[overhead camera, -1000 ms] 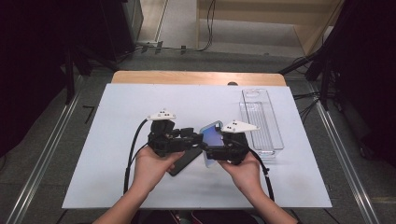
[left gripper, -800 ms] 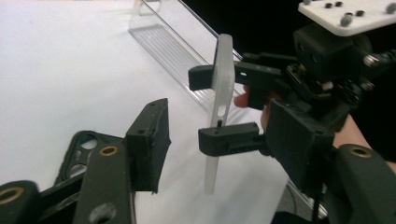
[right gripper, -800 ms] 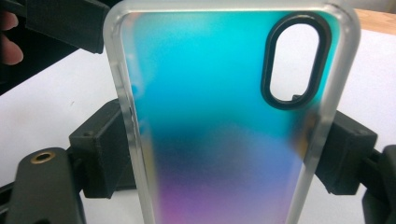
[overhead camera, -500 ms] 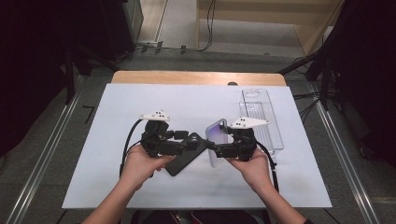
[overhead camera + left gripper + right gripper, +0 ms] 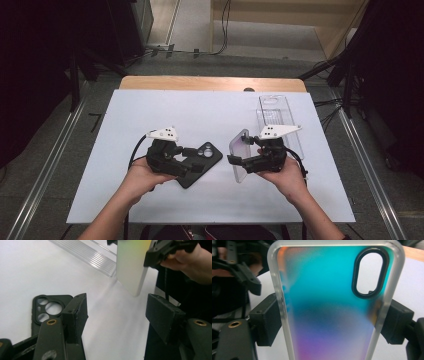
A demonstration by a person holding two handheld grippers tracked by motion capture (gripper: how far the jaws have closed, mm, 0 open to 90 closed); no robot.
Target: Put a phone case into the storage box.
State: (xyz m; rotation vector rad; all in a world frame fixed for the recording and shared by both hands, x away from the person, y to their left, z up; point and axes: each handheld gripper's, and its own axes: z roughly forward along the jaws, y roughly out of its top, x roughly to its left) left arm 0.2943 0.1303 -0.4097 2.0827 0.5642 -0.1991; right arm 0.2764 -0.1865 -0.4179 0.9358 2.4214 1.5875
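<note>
A white table (image 5: 150, 105) stands on grey floor (image 5: 45, 165). The right gripper (image 5: 235, 161) squeezes the shiny case (image 5: 241, 155); the left gripper (image 5: 192, 159) has just been opening, empty, by the black case (image 5: 202, 159).

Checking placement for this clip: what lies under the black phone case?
The black phone case lies flat on the white table sheet; anything beneath it is covered.
</note>
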